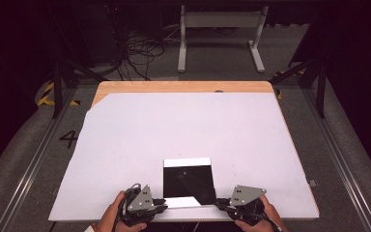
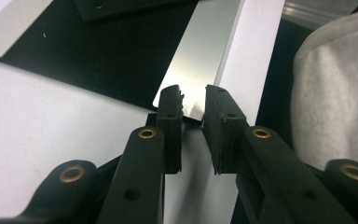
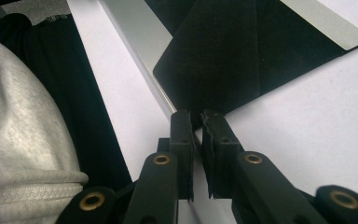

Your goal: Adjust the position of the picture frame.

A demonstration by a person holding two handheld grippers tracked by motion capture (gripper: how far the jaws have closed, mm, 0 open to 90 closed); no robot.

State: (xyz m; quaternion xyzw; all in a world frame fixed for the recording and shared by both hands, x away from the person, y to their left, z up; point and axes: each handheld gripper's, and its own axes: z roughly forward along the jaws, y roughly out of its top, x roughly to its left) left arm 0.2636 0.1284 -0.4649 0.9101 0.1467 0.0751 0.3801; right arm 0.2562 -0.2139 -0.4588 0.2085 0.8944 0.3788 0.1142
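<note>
White sheeting covered the desk, with a dark floor beyond. At the near edge, the left claw sat with its jaws slightly apart, the silver near-left corner of the black sheet between them, not visibly pinched. The right claw had its jaws nearly together at the sheet's dark near-right corner; a firm grip could not be confirmed. The sheet lay flat near the middle of the desk's near edge, a pale strip along its far side.
</note>
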